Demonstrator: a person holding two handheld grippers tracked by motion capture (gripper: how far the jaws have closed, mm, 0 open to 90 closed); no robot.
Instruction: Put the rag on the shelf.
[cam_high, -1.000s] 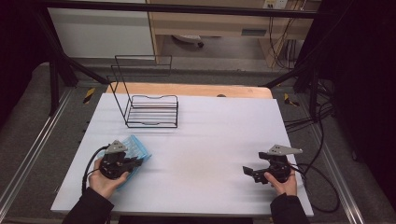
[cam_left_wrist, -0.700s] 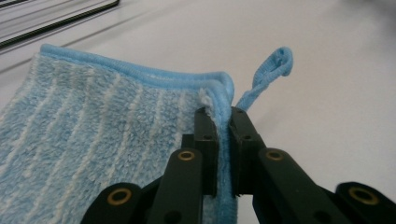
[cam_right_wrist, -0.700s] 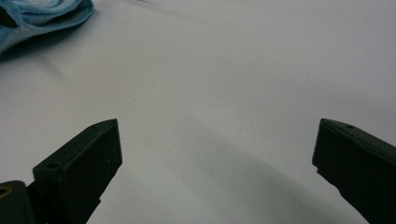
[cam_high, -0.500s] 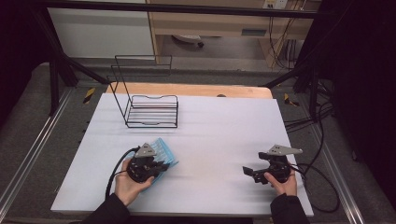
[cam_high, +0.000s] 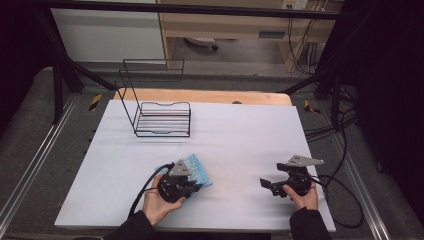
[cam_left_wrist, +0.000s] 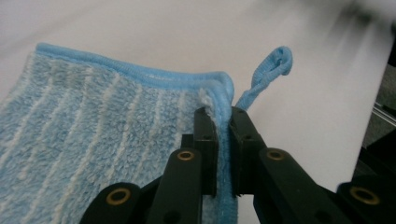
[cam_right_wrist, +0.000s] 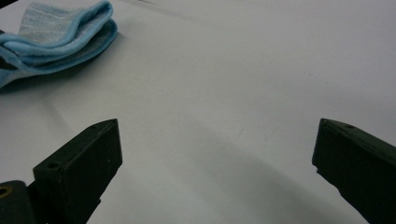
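- White and bare, the desk stands in a dim workspace with dark frame bars around it, a wooden edge at its far side and pale cabinets beyond.
- On the near left of the desk lies a blue striped cloth, partly under the left claw; from the right gripper view it shows folded over on itself.
- The left claw is pinching the cloth's bound edge close to a corner, jaws pressed nearly together with the hem squeezed between them.
- A small hanging loop sticks out at that corner, just past the jaws.
- The cloth looks like fluffy terry: light, soft and limp, so it will likely droop and drag rather than keep its shape when lifted.
- It should not slip easily; the pile gives the pads grip, and nothing about it is fragile.
- The stitched hem near a corner seems the best hold, being firmer than the plush middle; a second hold at another corner would help spread it flat.
- The right claw rests at the near right, well apart from the cloth, jaws spread wide with nothing between them.
- A black wire rack stands at the far left of the desk, with nothing in it.
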